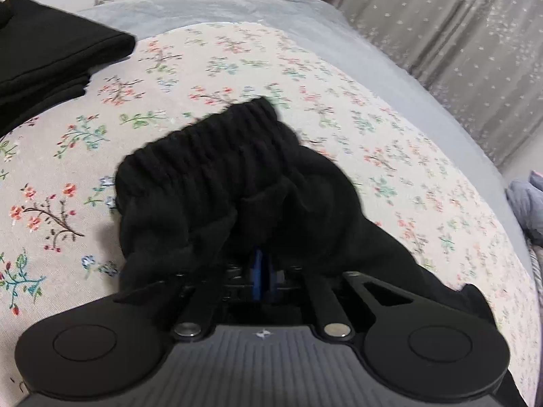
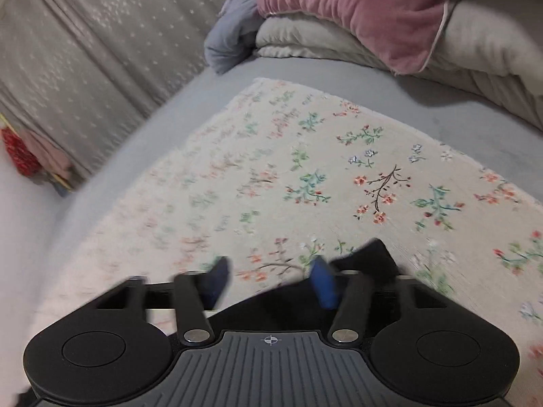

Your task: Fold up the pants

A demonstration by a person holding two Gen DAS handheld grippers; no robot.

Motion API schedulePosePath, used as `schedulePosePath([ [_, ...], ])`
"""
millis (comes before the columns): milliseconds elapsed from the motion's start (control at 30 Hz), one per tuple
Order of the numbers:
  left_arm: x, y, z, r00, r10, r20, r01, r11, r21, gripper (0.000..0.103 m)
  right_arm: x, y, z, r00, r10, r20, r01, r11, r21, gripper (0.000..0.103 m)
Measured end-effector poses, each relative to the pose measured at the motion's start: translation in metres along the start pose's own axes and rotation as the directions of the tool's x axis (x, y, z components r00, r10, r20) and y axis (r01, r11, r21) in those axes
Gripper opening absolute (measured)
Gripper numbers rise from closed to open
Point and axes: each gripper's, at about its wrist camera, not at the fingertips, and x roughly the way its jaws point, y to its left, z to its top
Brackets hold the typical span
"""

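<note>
In the left wrist view my left gripper [image 1: 259, 264] is shut on the black pants [image 1: 217, 183]. The ribbed waistband bunches up over the fingers and hides them, and more black cloth trails down to the right. In the right wrist view my right gripper [image 2: 269, 279] is open, its blue-padded fingers [image 2: 322, 281] spread wide over the floral bedspread [image 2: 305, 169]. A bit of the black pants [image 2: 370, 257] shows just beside the right finger; nothing is between the fingers.
A stack of folded black clothes [image 1: 51, 57] lies at the far left of the bed. A pink pillow [image 2: 356, 10] and grey quilt [image 2: 492, 54] sit at the bed's far end. A grey curtain [image 1: 458, 34] hangs beyond the bed's edge.
</note>
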Motion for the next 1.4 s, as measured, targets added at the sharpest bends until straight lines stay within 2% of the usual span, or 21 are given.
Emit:
schedulePosePath([
  [33,-0.005,-0.005,-0.002,1.000,-0.003,0.008,0.002,1.000,0.019,0.036,-0.008,0.011,-0.001,1.000,0.014,-0.012,-0.015,0.998,-0.056,0.089],
  [133,-0.019,-0.020,-0.011,0.999,-0.026,0.046,0.021,0.994,0.106,0.044,-0.028,0.047,-0.022,0.996,0.050,-0.075,-0.070,0.954,-0.292,0.088],
  [233,-0.021,-0.024,-0.021,0.998,-0.056,0.027,0.052,0.988,0.143,0.047,-0.031,0.080,-0.072,0.978,0.095,-0.188,-0.175,0.859,-0.481,0.088],
  [267,-0.017,-0.022,-0.023,0.999,-0.035,0.014,0.033,0.989,0.147,0.047,-0.025,0.088,-0.089,0.972,0.090,-0.217,-0.194,0.829,-0.524,0.088],
  [300,-0.011,-0.019,-0.024,1.000,0.002,0.002,-0.002,0.988,0.152,0.047,-0.022,0.086,-0.109,0.967,0.042,-0.251,-0.181,0.806,-0.563,0.087],
  [333,-0.007,-0.014,-0.024,1.000,0.030,-0.003,-0.029,0.988,0.154,0.043,-0.007,0.091,-0.123,0.958,-0.058,-0.279,-0.129,0.784,-0.608,0.087],
  [367,-0.004,-0.008,-0.022,1.000,0.027,-0.004,-0.026,0.989,0.146,0.040,0.000,0.098,-0.137,0.962,-0.124,-0.242,-0.081,0.719,-0.690,0.089],
  [400,-0.004,-0.001,-0.019,1.000,0.019,-0.005,-0.019,0.991,0.132,0.032,0.001,0.105,-0.145,0.967,-0.147,-0.207,-0.060,0.660,-0.749,0.091],
  [433,-0.006,0.006,-0.016,1.000,0.023,-0.006,-0.022,0.993,0.113,0.020,0.001,0.106,-0.145,0.968,-0.162,-0.194,-0.044,0.646,-0.762,0.093],
  [500,-0.010,0.021,-0.014,0.999,0.047,-0.001,-0.047,0.996,0.080,0.012,-0.001,0.093,-0.135,0.965,-0.177,-0.194,-0.017,0.693,-0.720,0.093],
  [533,-0.011,0.029,-0.011,1.000,0.020,-0.010,-0.019,0.998,0.051,0.012,-0.005,0.085,-0.130,0.964,-0.188,-0.188,-0.002,0.703,-0.712,0.093],
  [600,-0.011,0.044,-0.008,0.999,-0.032,-0.028,0.032,0.999,-0.013,0.012,-0.013,0.073,-0.124,0.963,-0.225,-0.151,0.049,0.692,-0.720,0.093],
  [700,-0.017,0.055,-0.006,0.996,-0.081,-0.030,0.079,0.994,-0.080,0.012,-0.022,0.055,-0.110,0.963,-0.239,-0.126,0.087,0.718,-0.691,0.093],
  [833,-0.033,0.061,-0.006,0.993,-0.118,0.018,0.119,0.986,-0.119,0.012,-0.040,0.050,-0.112,0.967,-0.248,-0.057,0.137,0.697,-0.704,0.092],
  [867,-0.037,0.057,-0.006,0.993,-0.117,0.035,0.120,0.987,-0.107,0.014,-0.047,0.050,-0.112,0.971,-0.233,-0.046,0.135,0.701,-0.700,0.092],
  [933,-0.046,0.049,-0.009,0.991,-0.117,0.061,0.121,0.991,-0.064,0.029,-0.060,0.046,-0.109,0.981,-0.194,-0.026,0.128,0.738,-0.663,0.092],
  [1000,-0.051,0.040,-0.012,0.991,-0.105,0.077,0.106,0.994,-0.006,0.041,-0.076,0.035,-0.097,0.990,-0.141,-0.007,0.112,0.816,-0.568,0.094],
  [1067,-0.057,0.027,-0.019,0.992,-0.080,0.098,0.074,0.995,0.062,0.045,-0.086,0.020,-0.084,0.995,-0.101,-0.005,0.088,0.888,-0.451,0.094],
  [1167,-0.058,0.006,-0.029,0.993,-0.068,0.101,0.054,0.990,0.130,0.046,-0.094,-0.005,-0.071,0.998,-0.060,-0.022,0.050,0.954,-0.297,0.094],
  [1267,-0.059,-0.015,-0.040,0.991,-0.103,0.081,0.086,0.977,0.193,0.046,-0.100,-0.032,-0.065,0.999,-0.018,-0.050,0.011,0.991,-0.135,0.094],
  [1400,-0.061,-0.055,-0.065,0.993,-0.093,0.074,0.062,0.937,0.344,0.048,-0.103,-0.064,-0.062,0.996,0.015,-0.084,-0.013,1.000,0.018,0.094],
])
